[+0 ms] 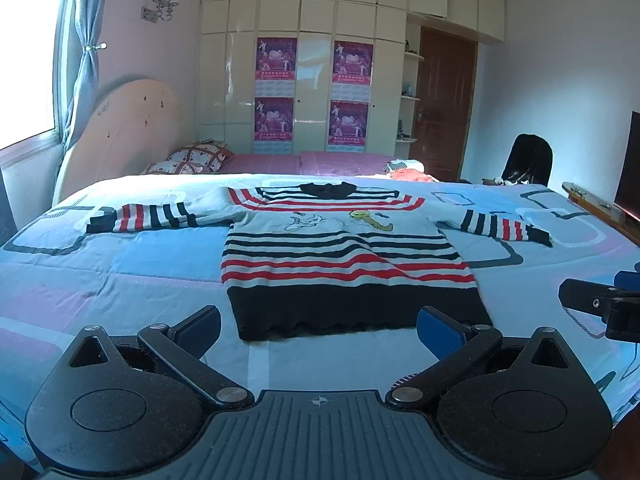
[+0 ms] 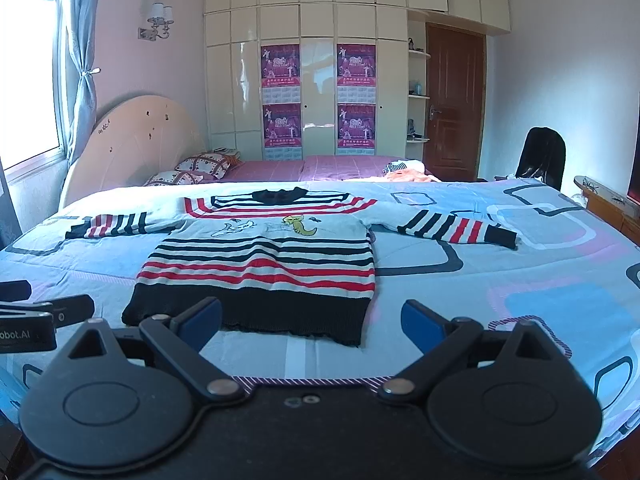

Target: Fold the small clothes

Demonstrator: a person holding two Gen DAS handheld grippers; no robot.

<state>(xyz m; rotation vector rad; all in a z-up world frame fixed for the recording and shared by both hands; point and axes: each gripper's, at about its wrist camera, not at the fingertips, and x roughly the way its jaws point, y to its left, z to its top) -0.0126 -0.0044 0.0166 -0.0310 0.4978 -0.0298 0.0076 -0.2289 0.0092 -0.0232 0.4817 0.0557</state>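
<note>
A striped sweater (image 1: 340,256) is laid flat on the bed (image 1: 120,280), with both sleeves spread out. The left gripper (image 1: 319,330) and right gripper (image 2: 311,322) are held open near its dark bottom edge, with nothing gripped.

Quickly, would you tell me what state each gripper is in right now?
Left gripper: open, holding nothing, short of the sweater hem.
Right gripper: open, holding nothing, near the hem's right corner.

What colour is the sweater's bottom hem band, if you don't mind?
Solid black, clearest in the left wrist view, on the sweater.
</note>
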